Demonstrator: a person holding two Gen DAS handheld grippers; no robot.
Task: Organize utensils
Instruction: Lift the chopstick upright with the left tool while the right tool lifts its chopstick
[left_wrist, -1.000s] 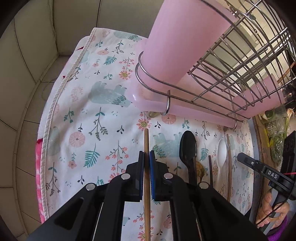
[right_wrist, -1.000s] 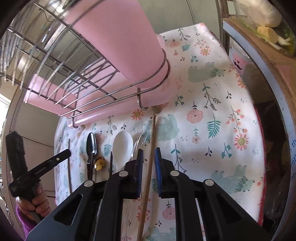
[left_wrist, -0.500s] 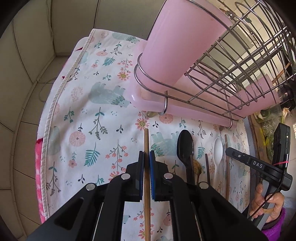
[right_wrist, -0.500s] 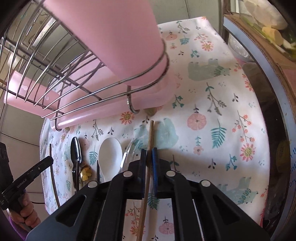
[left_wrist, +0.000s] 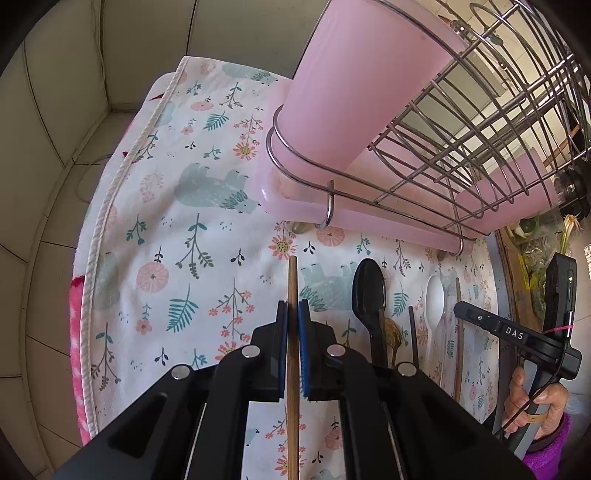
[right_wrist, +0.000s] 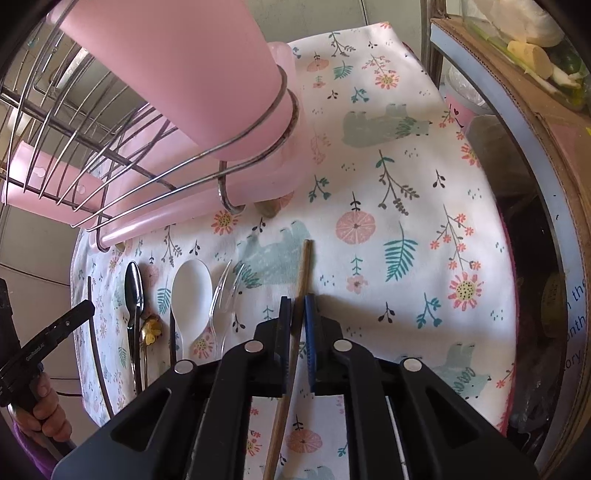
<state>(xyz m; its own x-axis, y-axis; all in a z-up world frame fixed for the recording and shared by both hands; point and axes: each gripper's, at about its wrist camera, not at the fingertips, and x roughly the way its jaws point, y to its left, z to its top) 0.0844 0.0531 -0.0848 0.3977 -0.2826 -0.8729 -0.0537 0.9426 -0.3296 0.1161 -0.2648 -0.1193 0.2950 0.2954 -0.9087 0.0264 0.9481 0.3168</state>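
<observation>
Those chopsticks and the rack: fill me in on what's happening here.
A person is sorting utensils on a floral cloth. The left tool is shut on one wooden chopstick; the right tool grips another chopstick. Spoons lie between them. The pink cup in the wire rack stands just beyond.

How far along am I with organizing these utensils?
Done: nothing visibly stored; the pink cup's inside is hidden. In hand: the left tool grips the left chopstick, and the right tool grips the right chopstick. Left: the black spoon, white spoon and clear forks lie on the cloth.
</observation>
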